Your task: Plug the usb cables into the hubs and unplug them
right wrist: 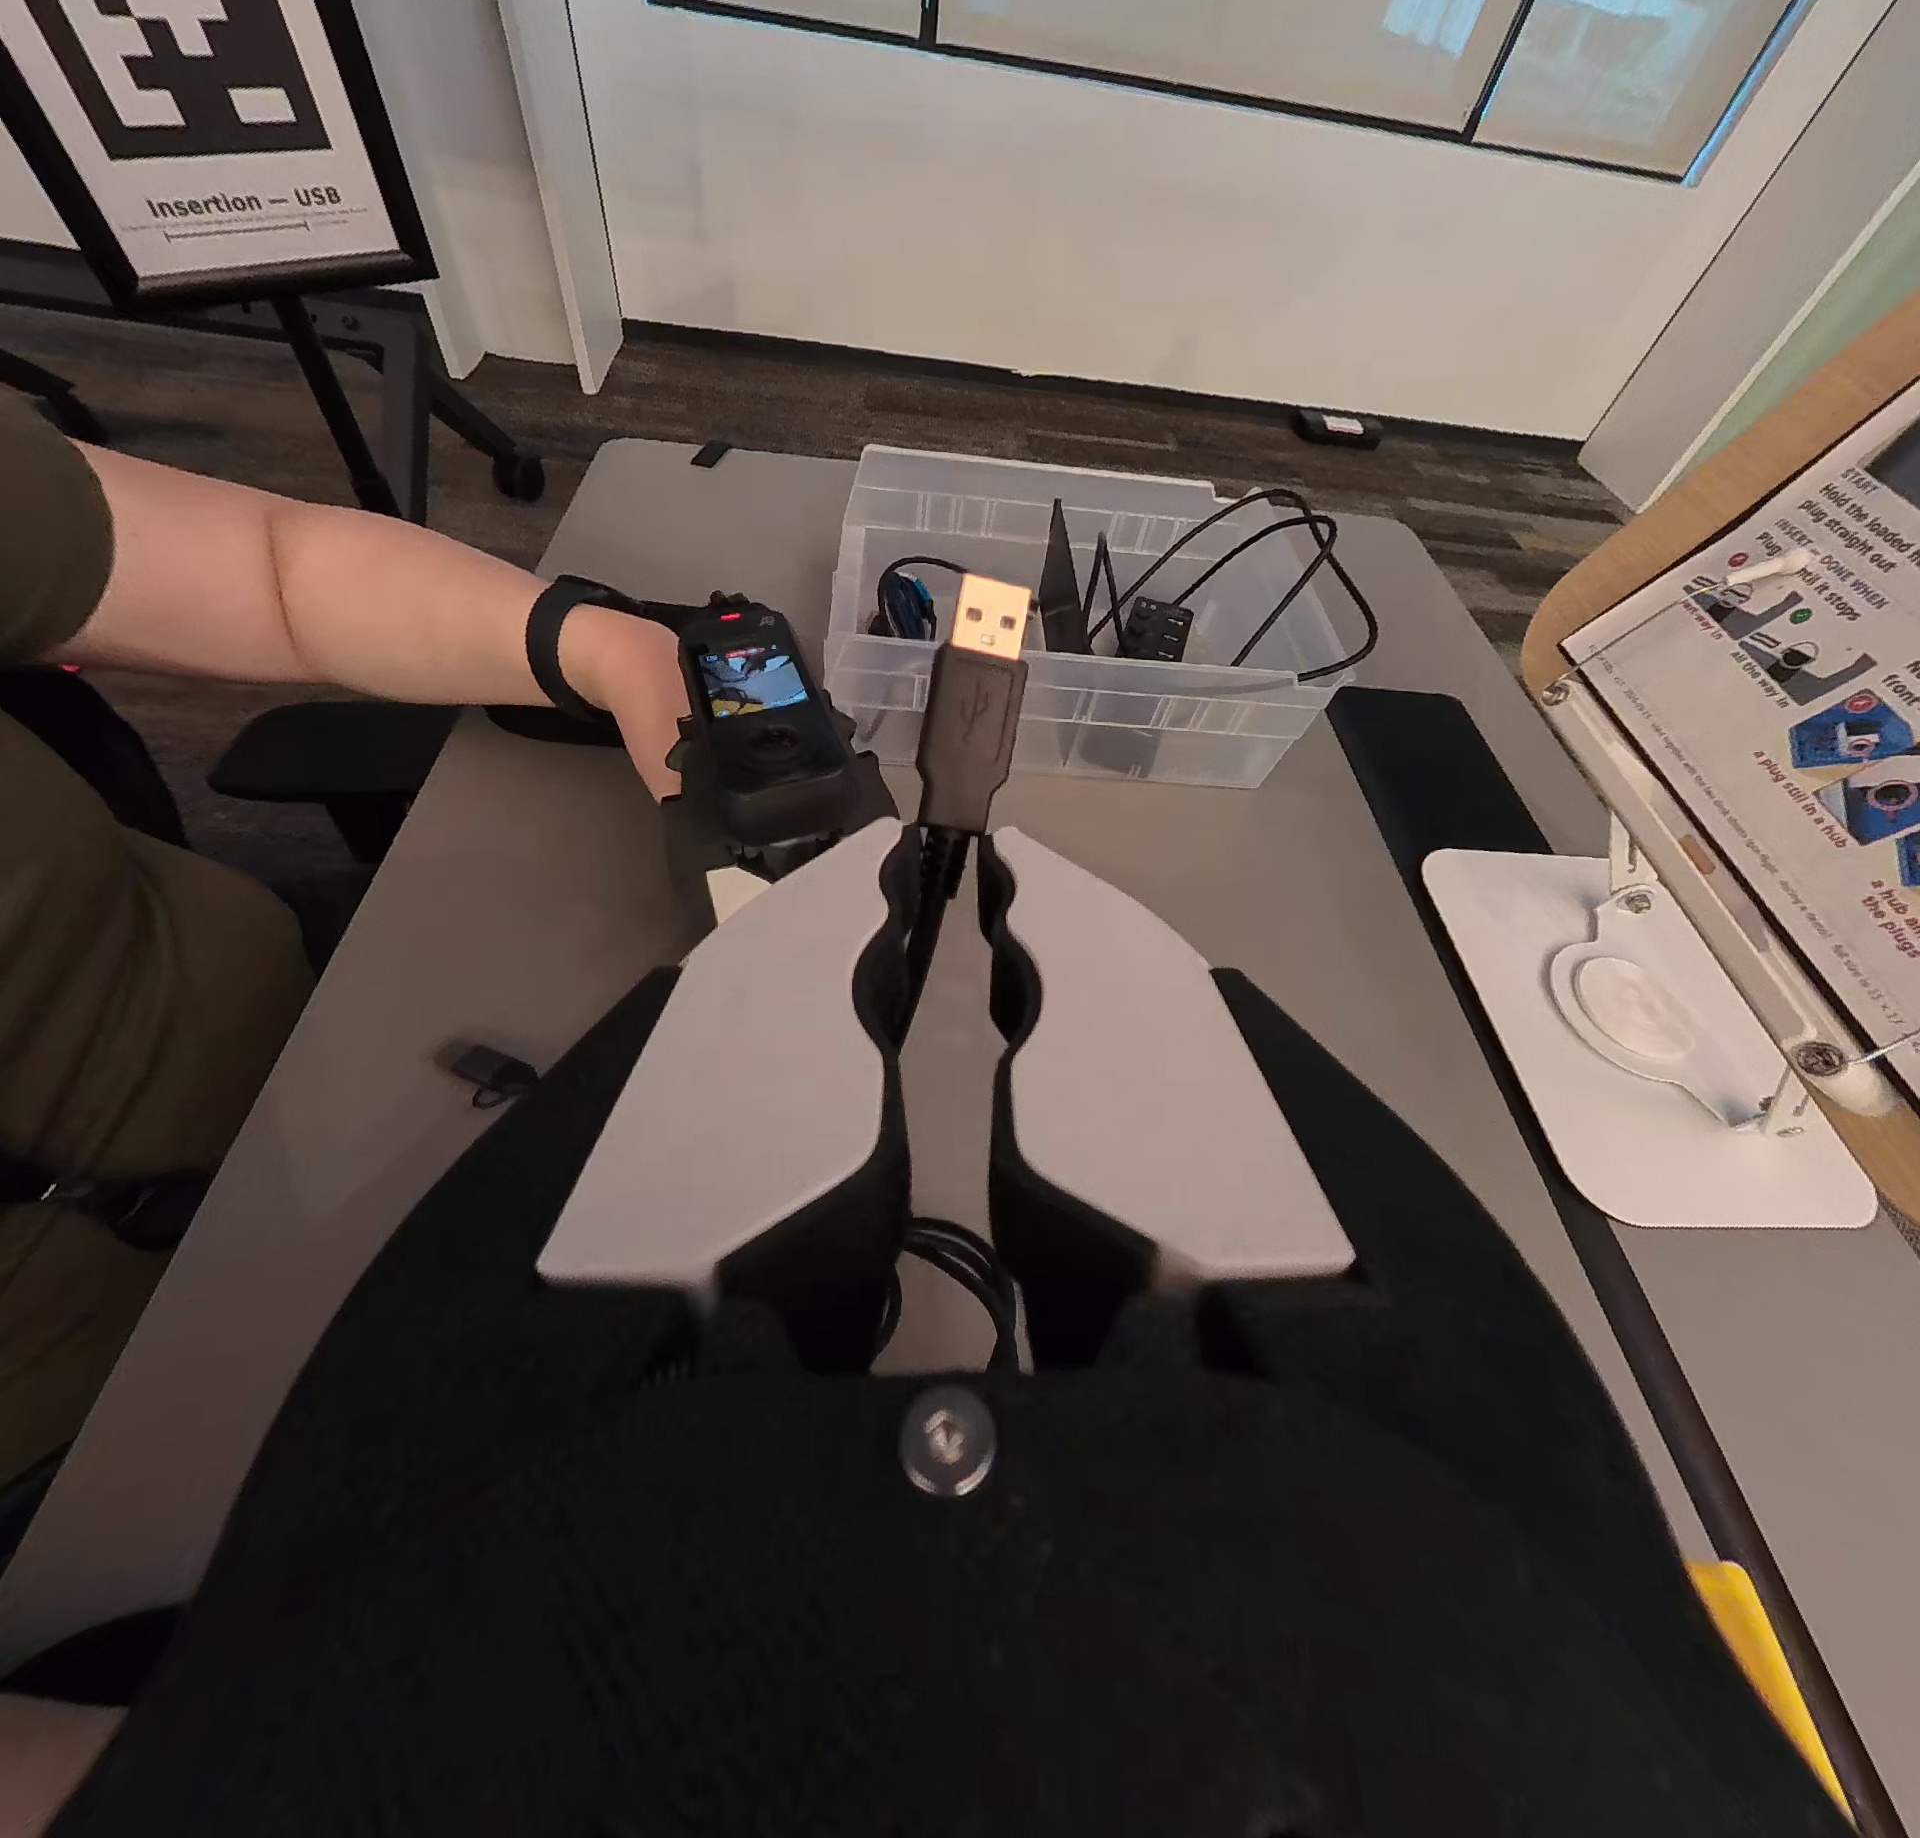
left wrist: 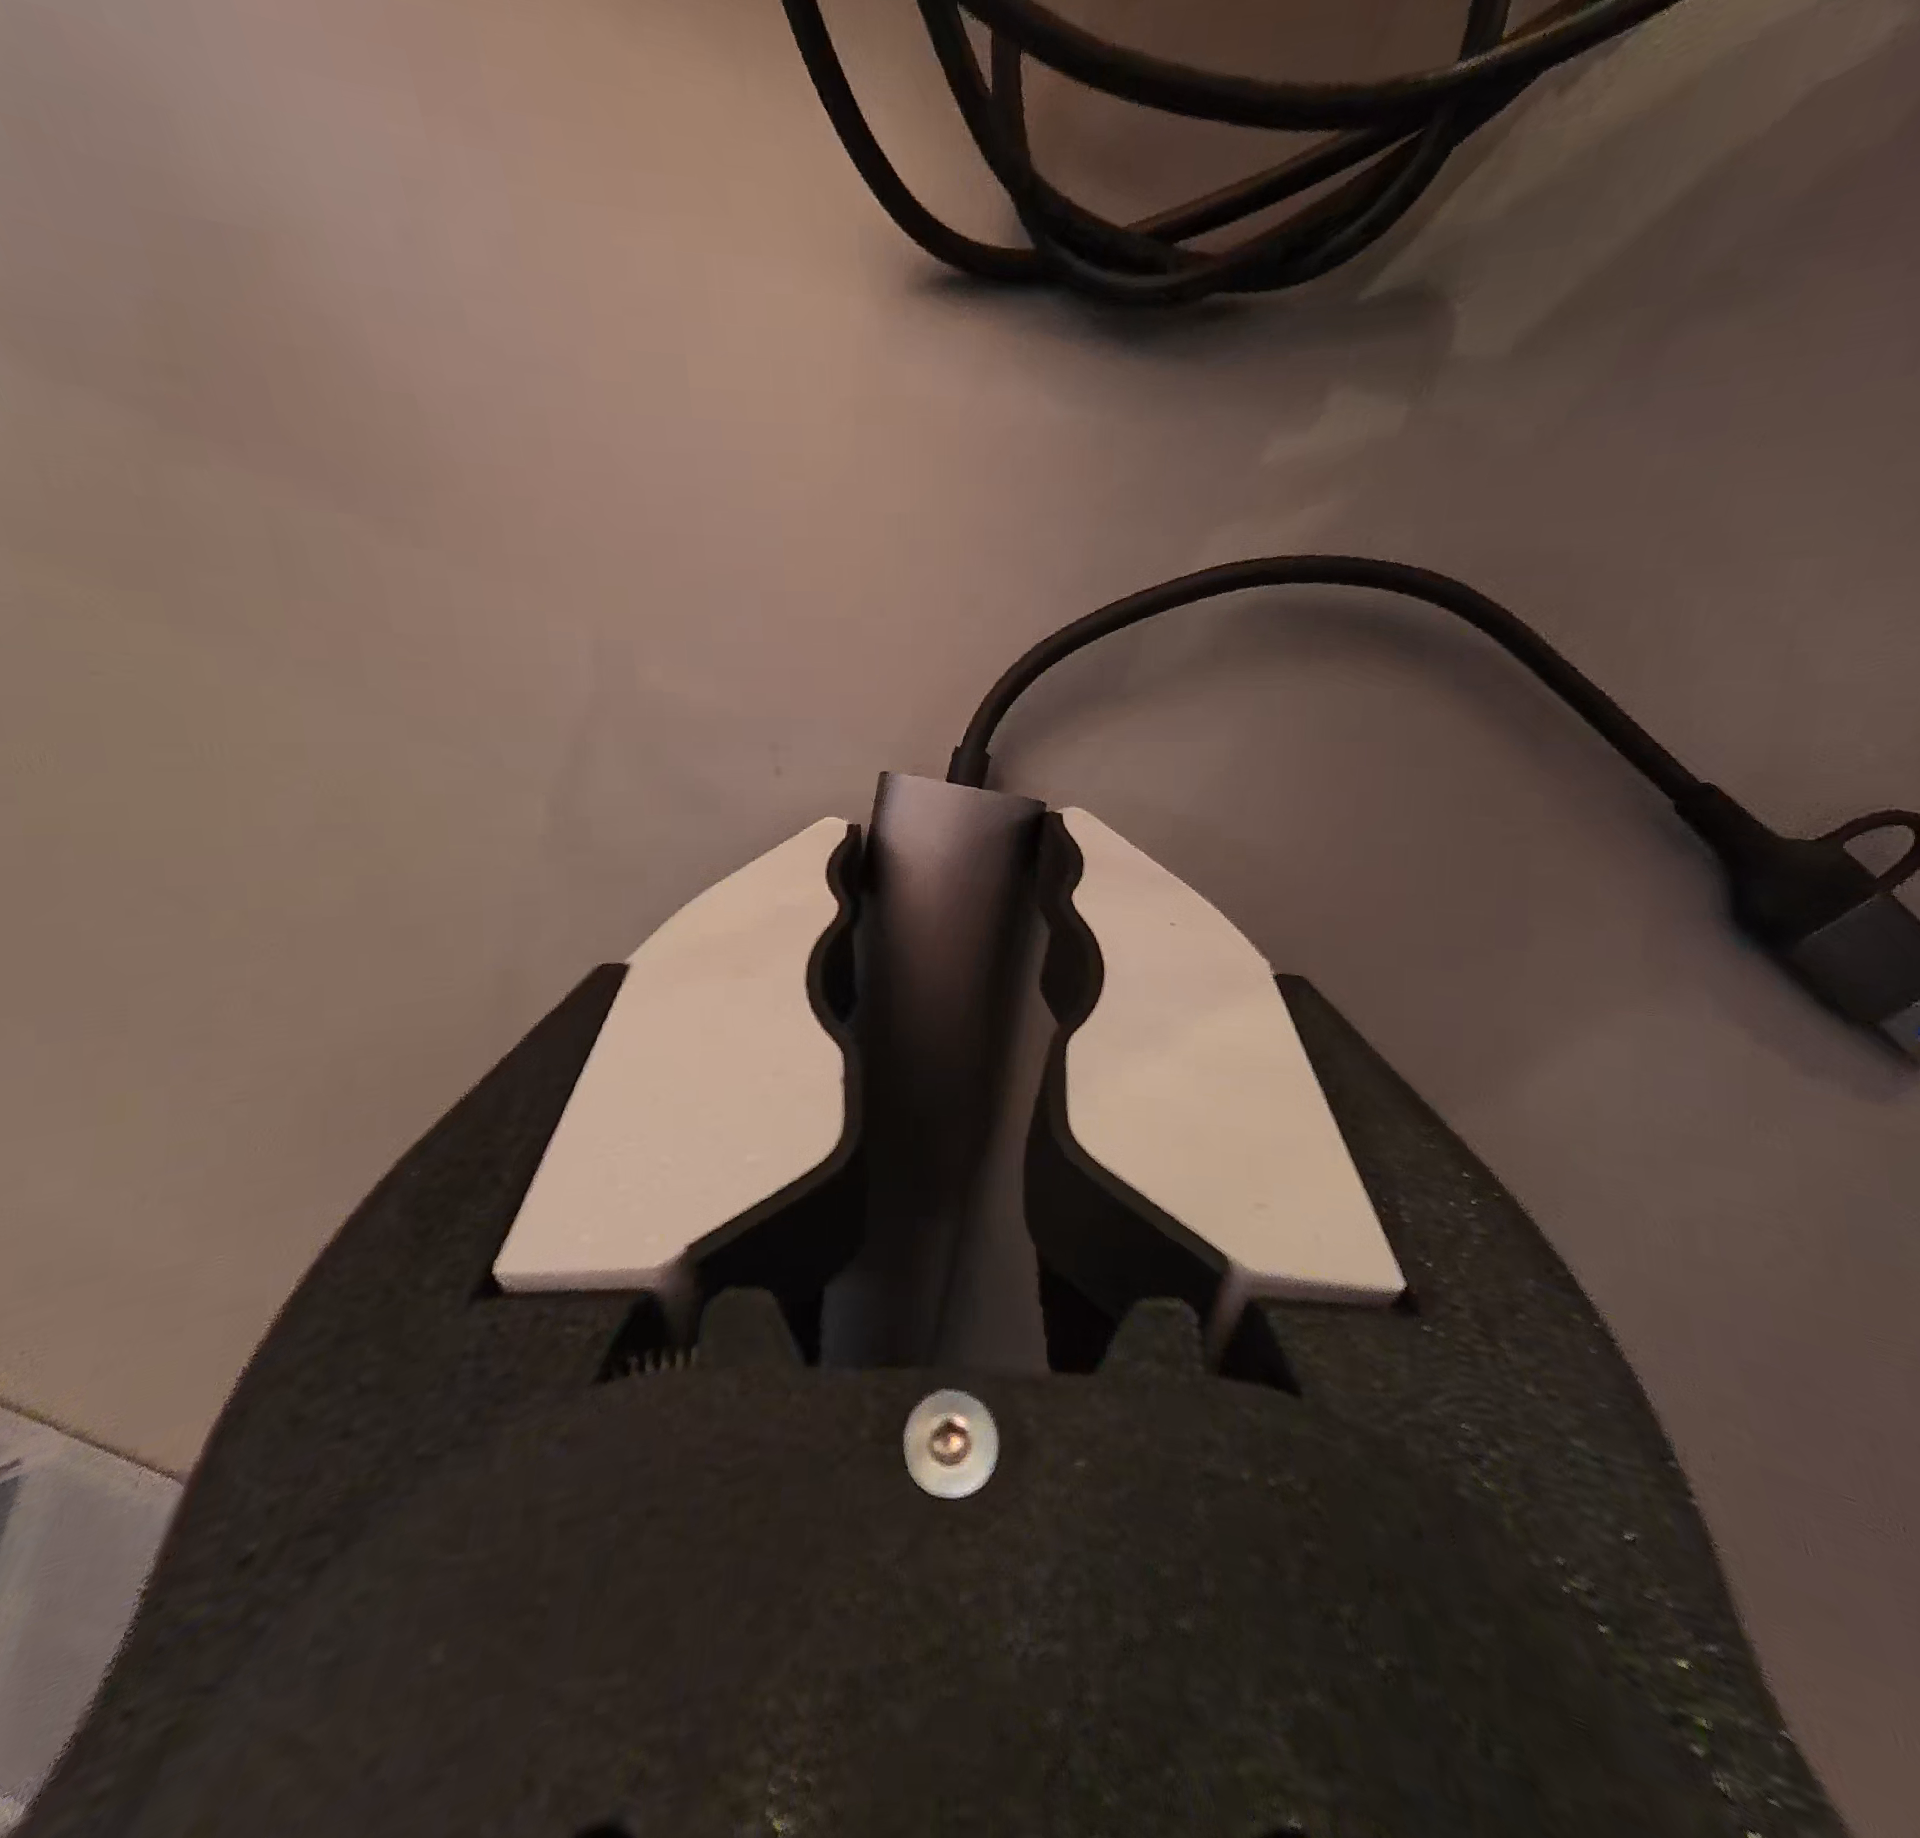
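Observation:
In the left wrist view my left gripper (left wrist: 956,838) is shut on a slim dark grey USB hub (left wrist: 940,957) that runs lengthwise between the fingers, low over the grey table. The hub's own black lead (left wrist: 1351,604) curves right to a plug (left wrist: 1849,967) lying on the table. In the right wrist view my right gripper (right wrist: 945,853) is shut on a black USB cable (right wrist: 940,884) just behind its plug (right wrist: 977,687), which points forward and up with its metal end free. The left gripper's body with its camera (right wrist: 753,708) shows to the left, held by a person's hand.
A coil of black cables (left wrist: 1195,157) lies on the table ahead of the hub. A clear plastic bin (right wrist: 1081,645) with cables and hubs stands at the table's far side. A white stand (right wrist: 1652,1040) holding an instruction board is on the right. A small black cap (right wrist: 483,1066) lies left. The tips of one gripper are about 25 cm away from the tips of the other. To the small black cap (right wrist: 483,1066): left tips about 12 cm, right tips about 30 cm.

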The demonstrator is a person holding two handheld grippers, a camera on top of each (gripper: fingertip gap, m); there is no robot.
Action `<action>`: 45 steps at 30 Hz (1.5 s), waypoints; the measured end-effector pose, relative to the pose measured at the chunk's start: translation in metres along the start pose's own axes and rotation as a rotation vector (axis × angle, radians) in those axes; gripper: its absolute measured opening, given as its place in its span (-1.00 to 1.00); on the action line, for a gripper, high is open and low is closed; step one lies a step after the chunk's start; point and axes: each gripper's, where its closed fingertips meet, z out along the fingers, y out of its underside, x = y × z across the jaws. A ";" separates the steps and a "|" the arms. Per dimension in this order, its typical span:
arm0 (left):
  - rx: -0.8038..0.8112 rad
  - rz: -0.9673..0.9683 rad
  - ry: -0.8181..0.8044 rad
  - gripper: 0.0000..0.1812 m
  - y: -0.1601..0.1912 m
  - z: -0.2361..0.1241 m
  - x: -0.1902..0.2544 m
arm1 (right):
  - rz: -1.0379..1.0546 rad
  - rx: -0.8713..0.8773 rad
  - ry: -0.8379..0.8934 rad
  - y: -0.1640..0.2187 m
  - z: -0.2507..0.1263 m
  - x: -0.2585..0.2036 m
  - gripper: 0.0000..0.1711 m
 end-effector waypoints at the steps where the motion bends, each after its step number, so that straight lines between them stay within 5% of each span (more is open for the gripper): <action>1: 0.015 -0.002 0.000 -0.65 -0.003 -0.002 0.000 | -0.001 0.008 0.000 -0.001 -0.002 0.000 -0.87; 10: 0.597 -0.130 0.041 -0.67 -0.075 -0.092 -0.008 | 0.012 0.040 0.018 -0.006 -0.013 0.002 -0.87; 15: 1.022 -0.224 0.215 -0.68 -0.099 -0.162 -0.007 | 0.031 -0.054 0.036 0.009 -0.004 0.006 -0.87; 19: 1.165 -0.267 0.336 -0.68 -0.100 -0.198 -0.013 | 0.035 -0.091 0.018 0.014 0.006 0.004 -0.88; 30: 1.203 -0.232 0.282 -0.67 -0.098 -0.235 -0.019 | 0.090 -0.408 -0.068 0.068 0.039 -0.009 -0.90; 39: 1.274 -0.233 0.182 -0.68 -0.066 -0.261 -0.011 | 0.325 -0.915 0.013 0.164 0.128 -0.017 -0.90; 45: 1.259 -0.219 0.184 -0.67 -0.057 -0.264 -0.006 | 0.411 -0.944 -0.034 0.196 0.158 -0.023 -0.90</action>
